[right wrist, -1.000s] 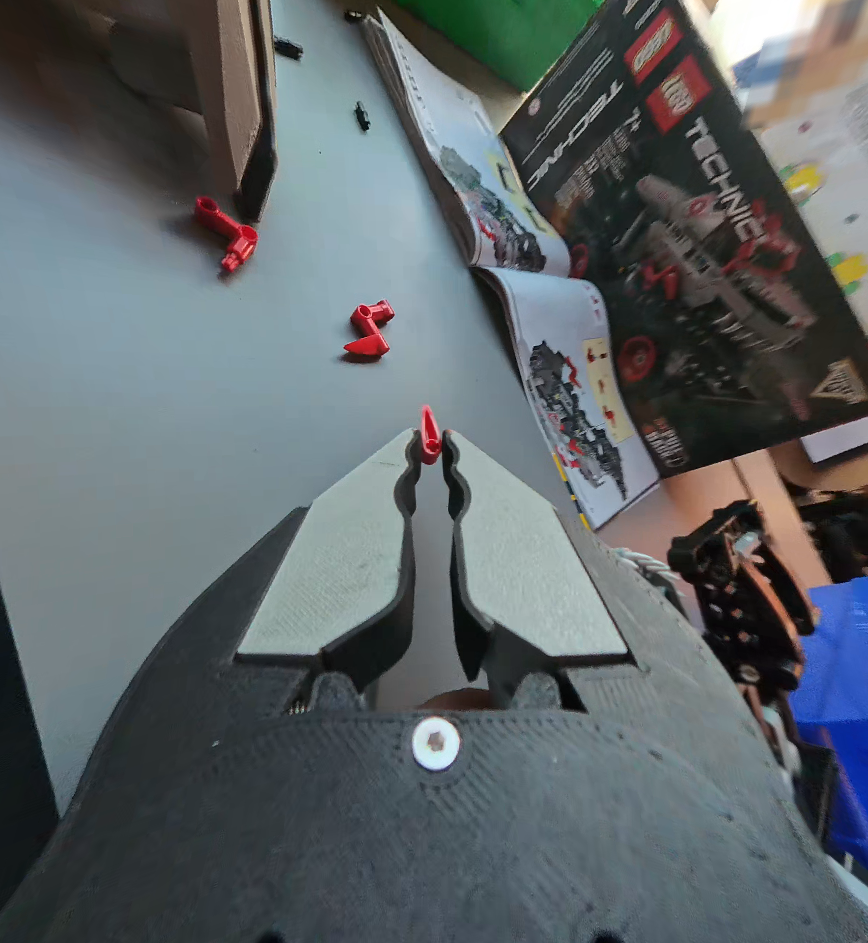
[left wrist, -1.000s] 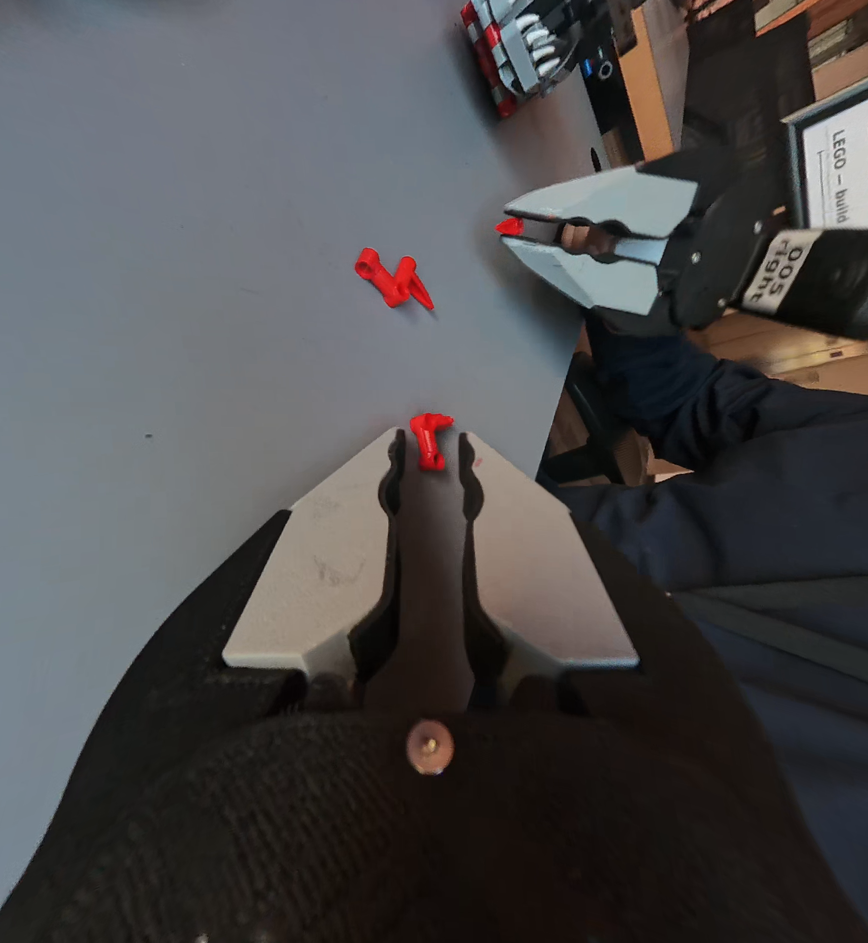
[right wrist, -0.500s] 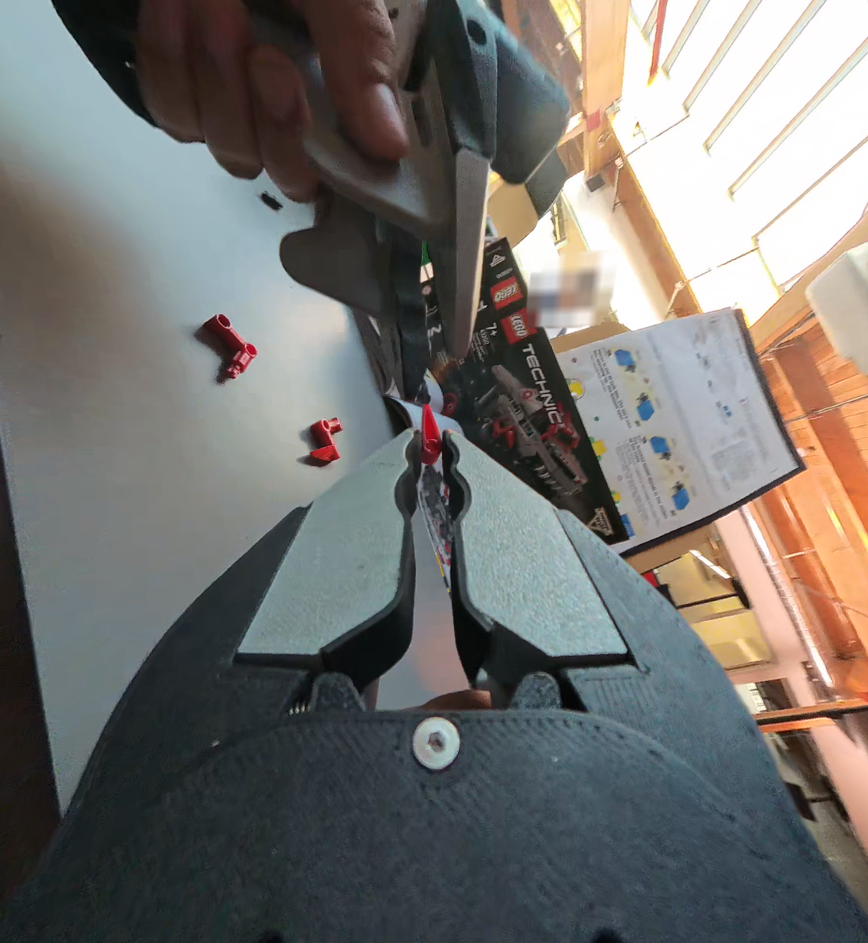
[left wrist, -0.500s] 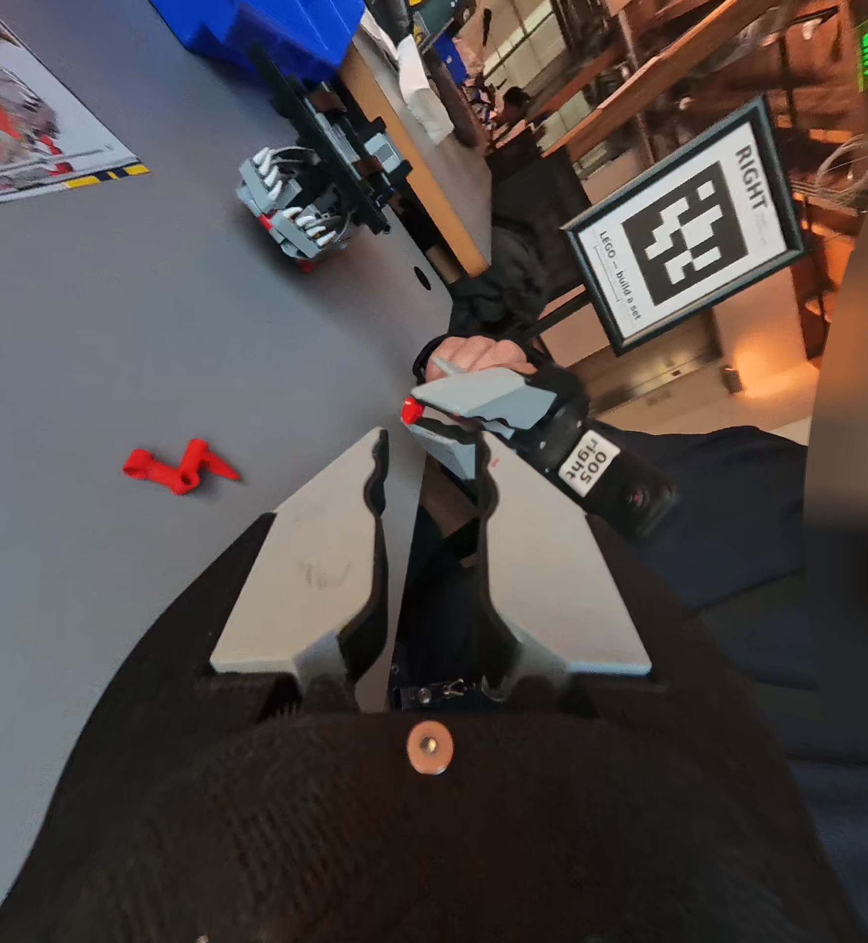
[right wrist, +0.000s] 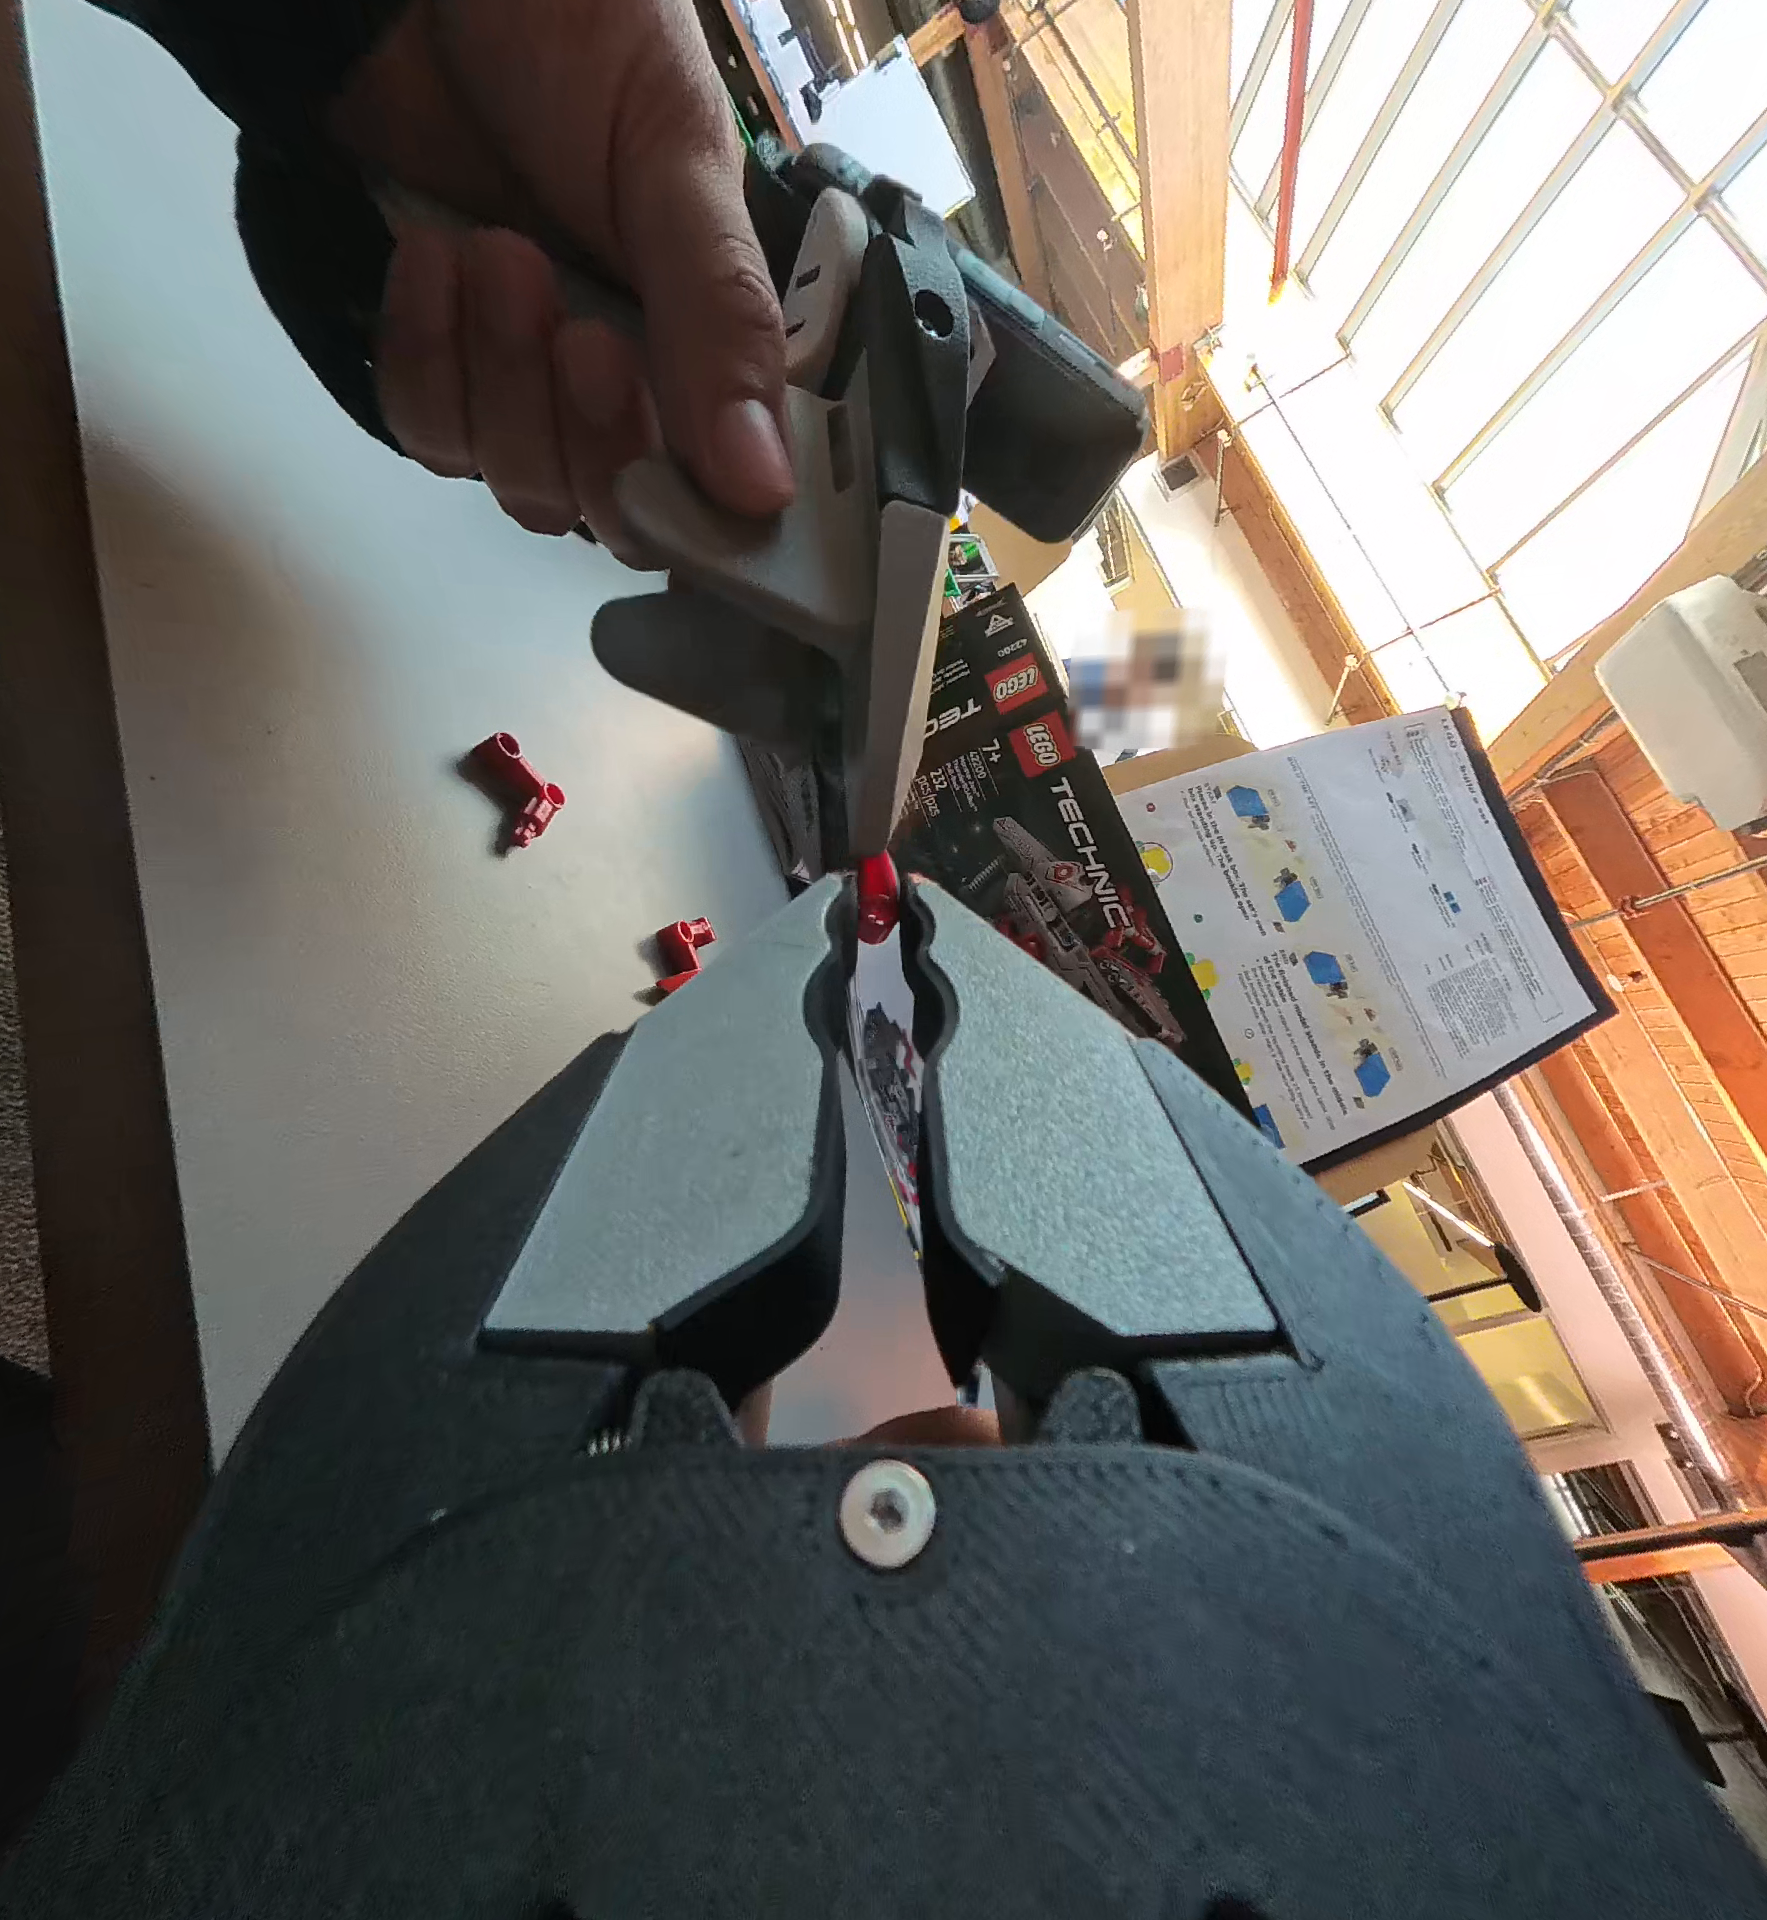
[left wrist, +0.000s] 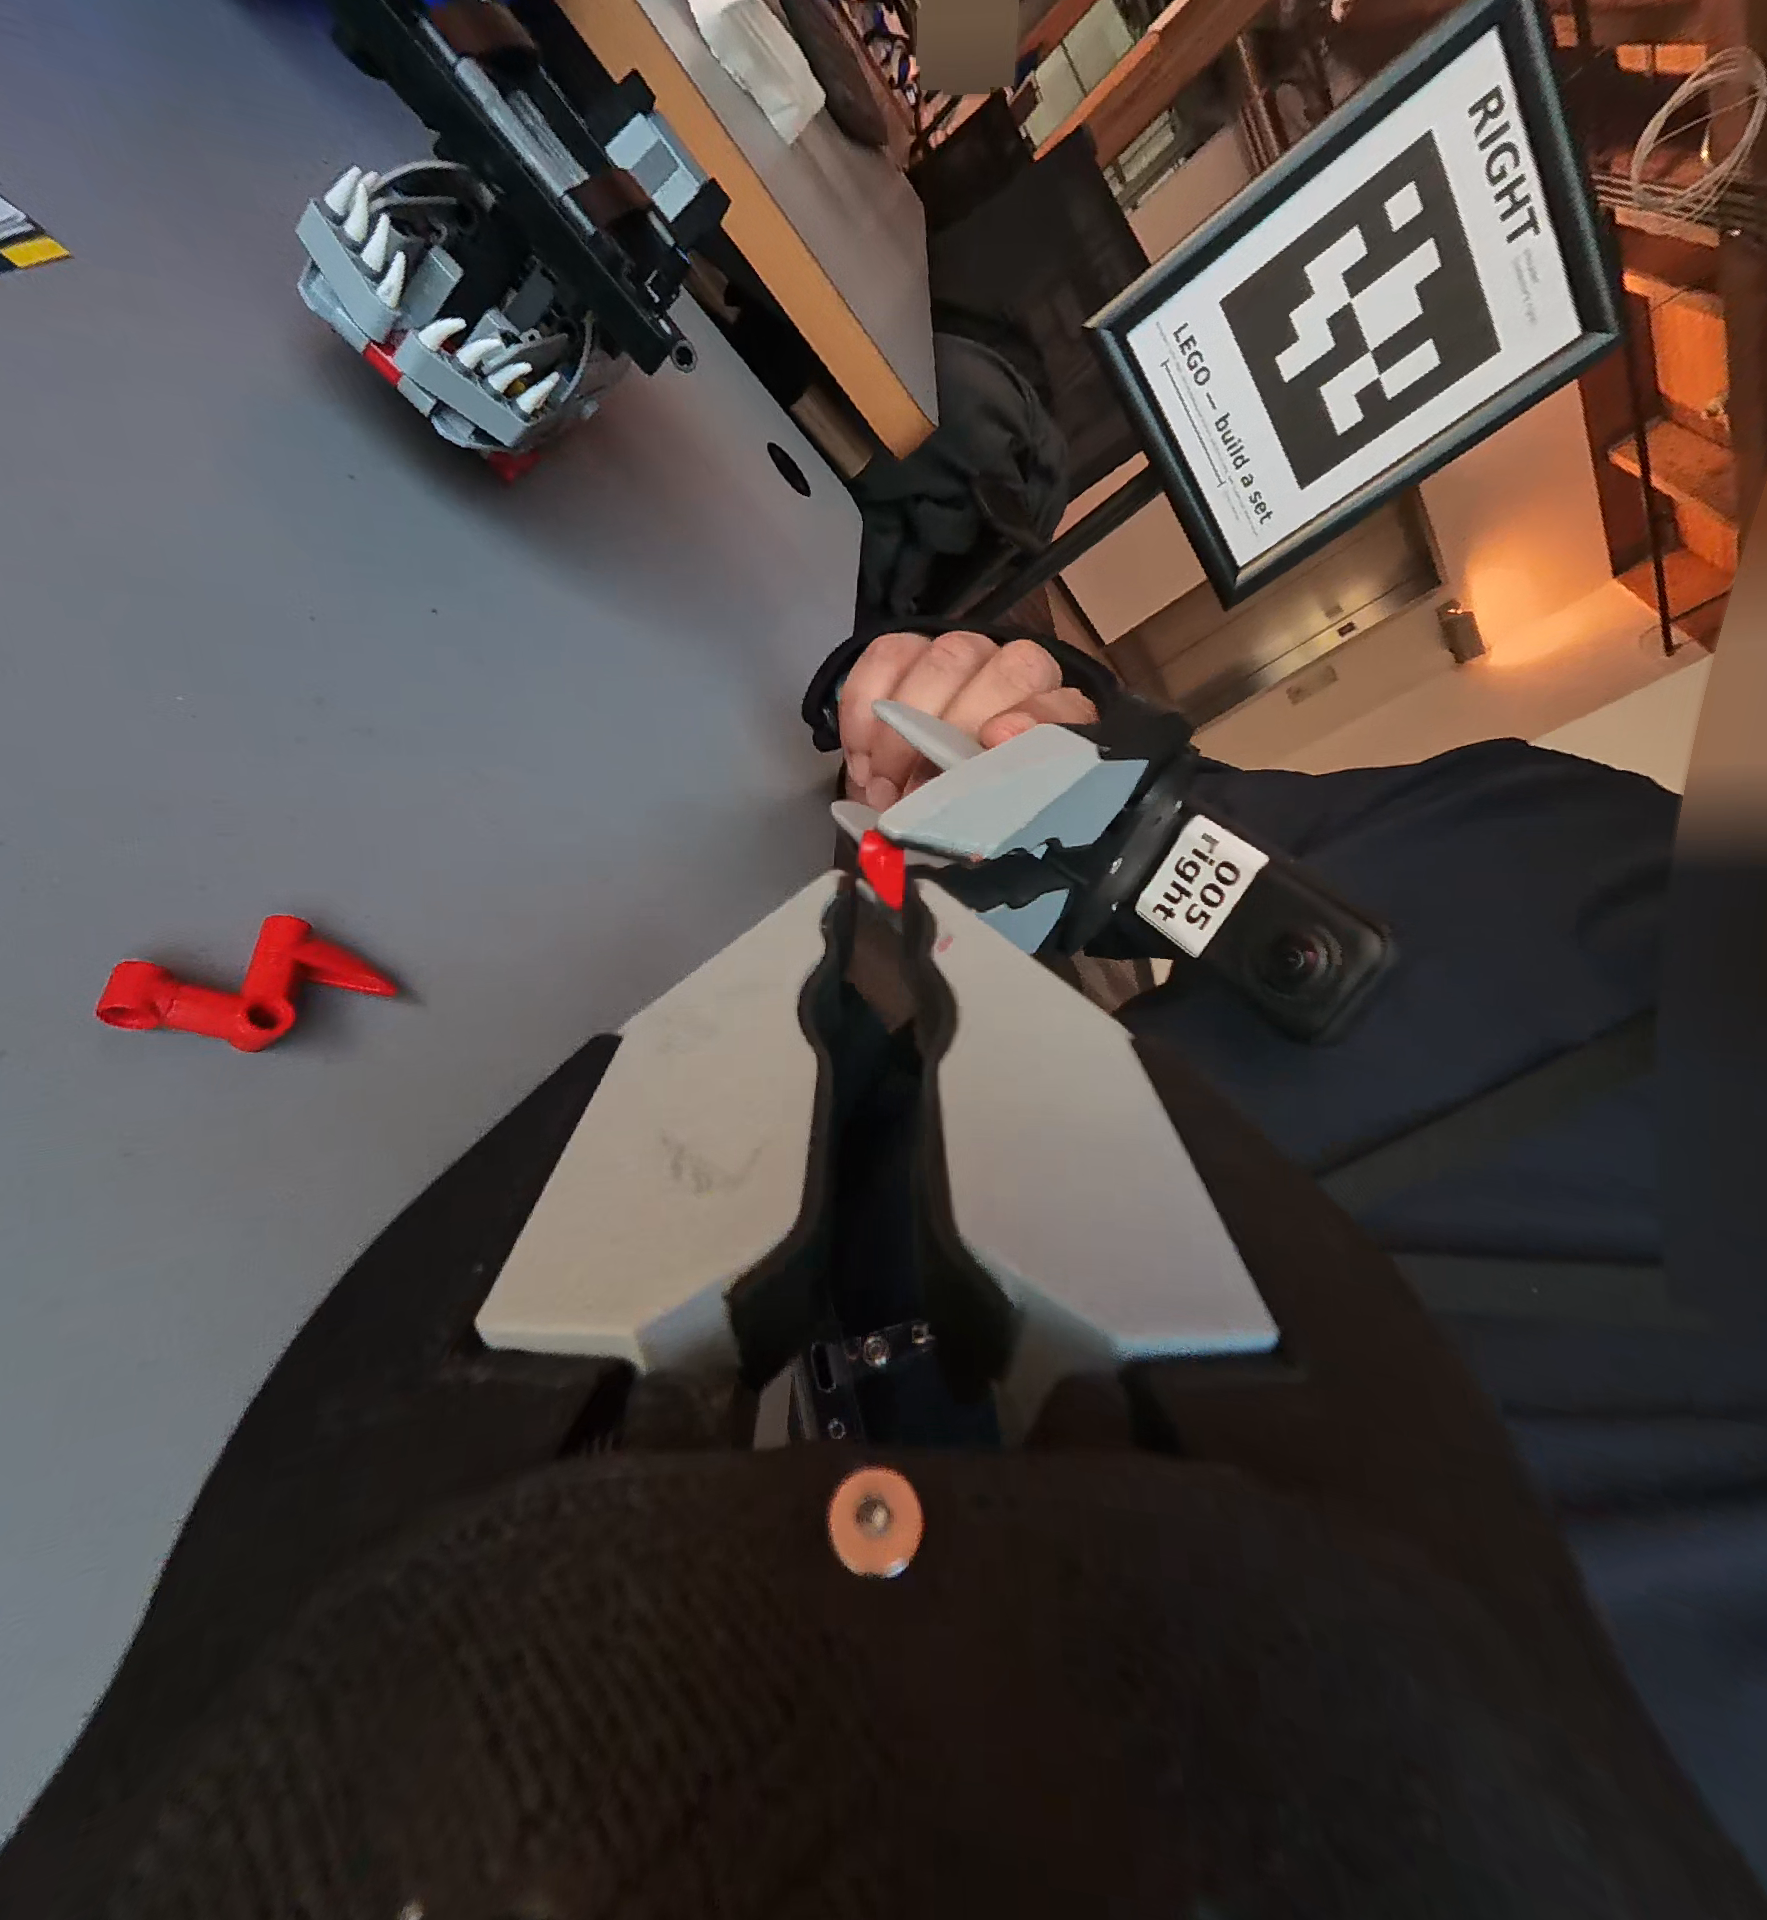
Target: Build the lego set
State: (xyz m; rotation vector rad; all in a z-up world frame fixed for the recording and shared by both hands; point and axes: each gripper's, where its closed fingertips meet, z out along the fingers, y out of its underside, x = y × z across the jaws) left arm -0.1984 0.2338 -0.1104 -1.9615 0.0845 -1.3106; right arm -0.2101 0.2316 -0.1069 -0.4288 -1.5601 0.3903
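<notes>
A small red pointed piece (left wrist: 879, 864) is held between both grippers above the grey table's (left wrist: 339, 675) edge. My right gripper (right wrist: 874, 904) is shut on the red piece (right wrist: 875, 914). My left gripper (left wrist: 879, 906) meets it tip to tip and is shut on the piece's other end. In the right wrist view the left gripper (right wrist: 866, 844) comes down from above, held by a hand (right wrist: 567, 260). In the left wrist view the right gripper (left wrist: 866, 852) reaches in from the right.
A red connector with a spike (left wrist: 235, 987) lies on the table, also in the right wrist view (right wrist: 681, 945). Another red connector (right wrist: 515, 790) lies farther off. A partly built grey model with white teeth (left wrist: 443, 332), the set's box (right wrist: 1045, 831) and an instruction board (right wrist: 1378, 935) stand behind. Less than 4 cm separates the two grippers' tips. Both grippers' tips are roughly 10 cm from the red connector (right wrist: 515, 790).
The left gripper left the red connector on the table, rose, turned toward the right gripper and narrowed onto the red piece. The right gripper lifted and kept hold of the piece.
</notes>
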